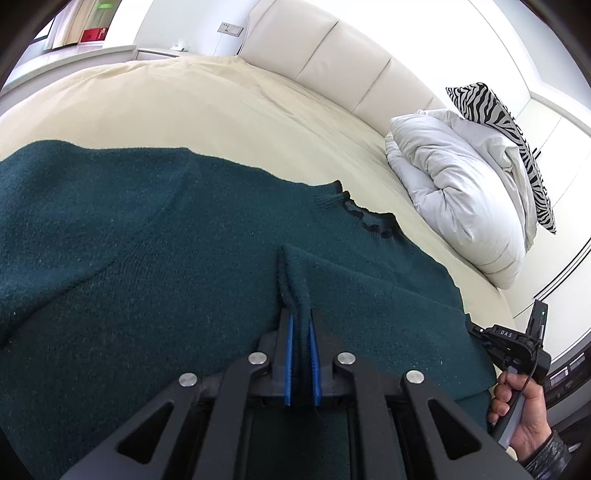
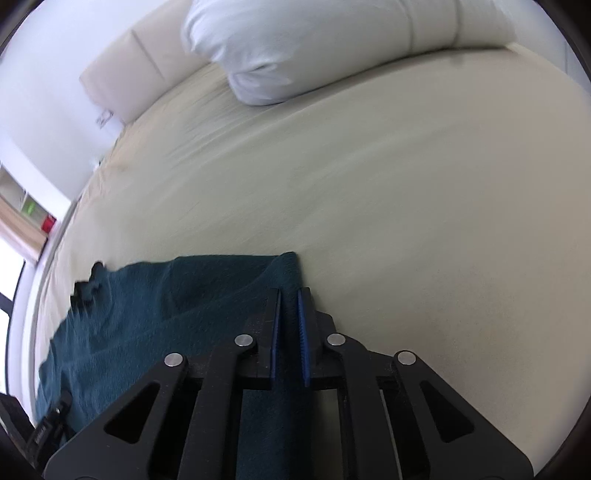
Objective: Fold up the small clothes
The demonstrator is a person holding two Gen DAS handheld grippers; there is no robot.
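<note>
A dark green knitted sweater (image 1: 155, 258) lies spread on the cream bedsheet (image 1: 207, 110) of a bed, its ribbed, wavy collar (image 1: 365, 218) on the side toward the white folded duvet (image 1: 461, 192).

The left gripper (image 1: 300, 321) is pinched tight on a raised ridge of the sweater's knit; the cloth runs up between its blue pads (image 1: 290, 354), and only that narrow strip of fabric separates them. This pinch sits on the sweater's body, on the near side of the collar.

The right gripper (image 2: 290, 299) is likewise closed narrow on the sweater (image 2: 155, 306), holding a corner of the cloth at the edge where the knit meets bare bedsheet (image 2: 406, 203). The fabric stands up in a small peak just ahead of its fingers (image 2: 303, 325) and passes down between them. In the left wrist view the right gripper's body (image 1: 517, 343) shows at the sweater's far right edge, with the person's hand (image 1: 524, 413) wrapped around its handle.

The duvet (image 2: 314, 40) lies well apart from the sweater, against the padded cream headboard (image 1: 332, 55). A zebra-striped cushion (image 1: 509, 140) leans behind the duvet, touching it. Beyond the sweater, far from the duvet, a shelf holds a red box (image 1: 92, 35); what else stands there is too small to tell.
</note>
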